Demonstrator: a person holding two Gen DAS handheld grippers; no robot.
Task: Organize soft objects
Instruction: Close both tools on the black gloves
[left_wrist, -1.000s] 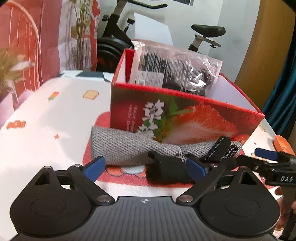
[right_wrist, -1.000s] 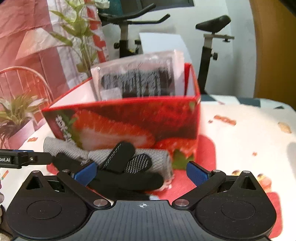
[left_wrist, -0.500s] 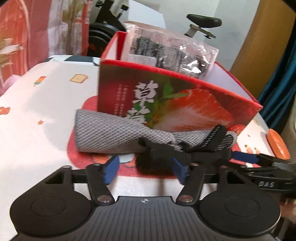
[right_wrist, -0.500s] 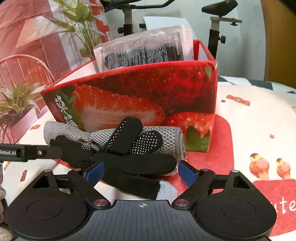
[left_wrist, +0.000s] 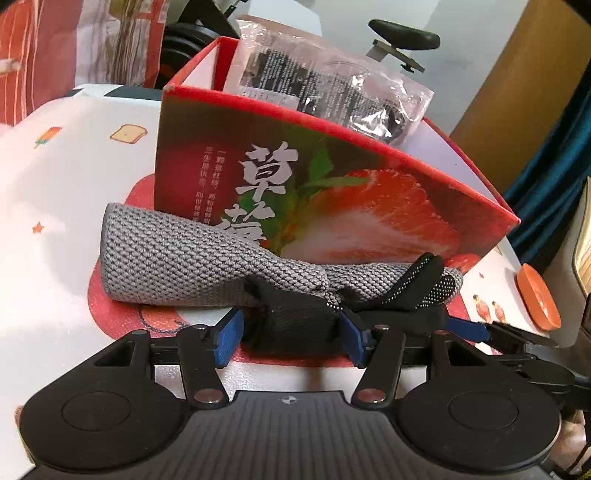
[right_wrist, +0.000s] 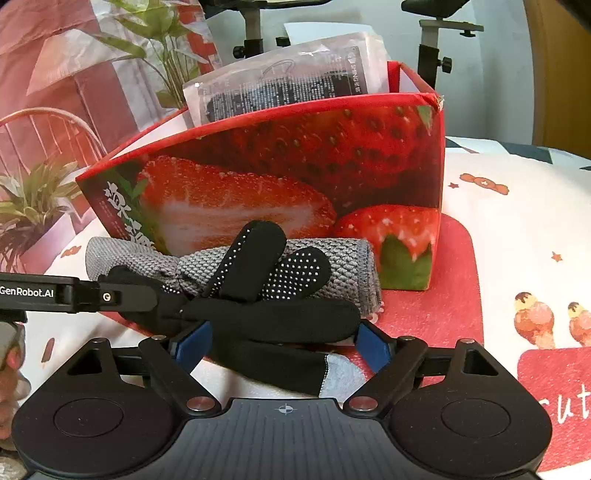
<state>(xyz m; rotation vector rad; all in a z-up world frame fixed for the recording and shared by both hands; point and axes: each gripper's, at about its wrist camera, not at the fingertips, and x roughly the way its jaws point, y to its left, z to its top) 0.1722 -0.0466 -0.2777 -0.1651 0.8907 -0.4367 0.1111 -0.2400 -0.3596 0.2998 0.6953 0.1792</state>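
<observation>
Lifting the black glove (right_wrist: 266, 317) cleanly calls for both hands rising together, so the grey knitted cloth (left_wrist: 184, 266) beneath its fingers stays behind. It lies on the bench before the strawberry box (right_wrist: 295, 177). Left gripper (left_wrist: 290, 334) jaws clamp the cuff; right gripper (right_wrist: 282, 345) jaws bracket the palm, contact with the pads unclear. The glove's underside and the box floor are hidden.

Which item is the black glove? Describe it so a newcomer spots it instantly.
Find the tall red strawberry box on the printed tablecloth. A rolled grey knit cloth lies along its front. The black glove is draped over and in front of that cloth; unlike the plain grey weave, it is black, has splayed fingers with white grip dots, and one pale grey fingertip.
</observation>
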